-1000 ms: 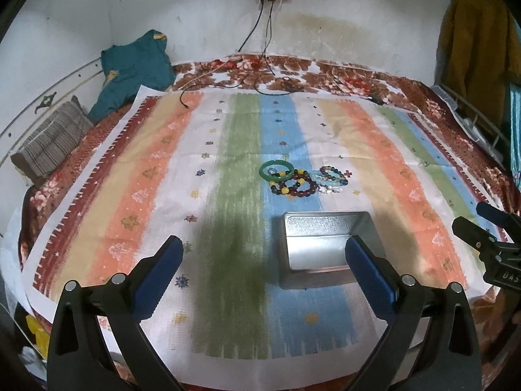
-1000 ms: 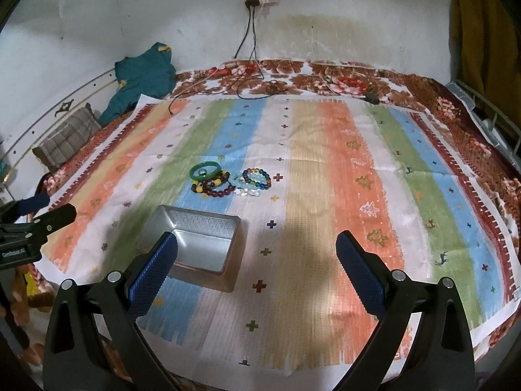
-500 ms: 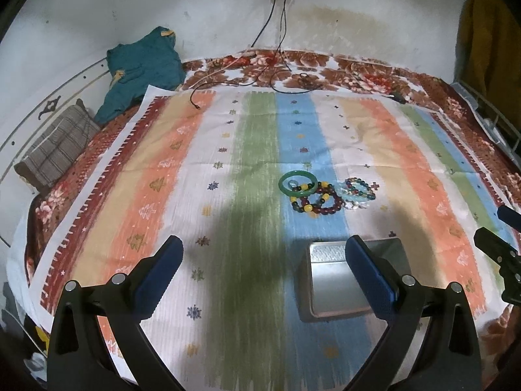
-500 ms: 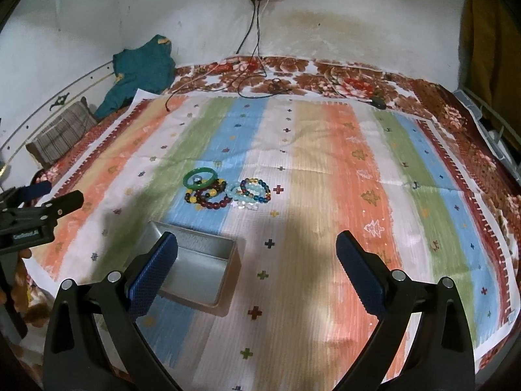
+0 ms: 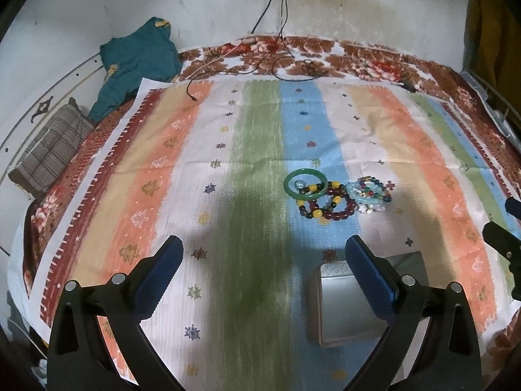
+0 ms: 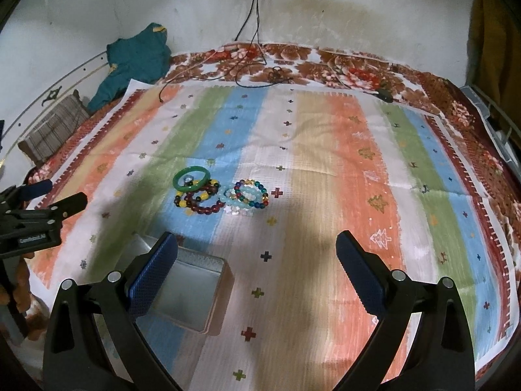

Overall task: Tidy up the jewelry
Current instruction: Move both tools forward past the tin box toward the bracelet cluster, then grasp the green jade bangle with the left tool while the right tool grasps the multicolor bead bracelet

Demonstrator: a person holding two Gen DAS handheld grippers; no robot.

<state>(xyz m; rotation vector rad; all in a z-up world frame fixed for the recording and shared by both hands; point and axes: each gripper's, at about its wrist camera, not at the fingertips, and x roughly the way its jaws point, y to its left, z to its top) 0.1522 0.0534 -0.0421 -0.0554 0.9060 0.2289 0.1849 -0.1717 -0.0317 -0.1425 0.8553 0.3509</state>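
**A:** Where's your free room?

**B:** Your left gripper (image 5: pixel 263 270) hangs over bare striped cloth (image 5: pixel 247 150), fingers spread wide, nothing between them. Your right gripper (image 6: pixel 257 262) is likewise released and empty. The cloth's zigzag border (image 5: pixel 97 176) runs well left of you; the floral bedspread (image 5: pixel 325 55) shows beyond its far edge, under the wall.

**A:** Count?

**B:** One metal tin (image 6: pixel 192 293), open, rectangular, dull silver, near the front edge; your right gripper's left finger overlaps it in view. One smooth green bangle (image 5: pixel 305 183), a closed ring. Beaded bracelets: one dark red with yellow beads (image 5: pixel 329 205) touching the bangle, one pale blue (image 6: pixel 235 199), one multicoloured (image 6: pixel 252 192), the last two overlapping. Exact bracelet count, I cannot tell; the cluster is tangled. All lie beyond the tin, apart from it.

**A:** Other items?

**B:** One teal garment (image 5: pixel 136 62), one plaid cushion (image 5: pixel 52 150), cables (image 5: pixel 280 32) trailing onto the cloth.
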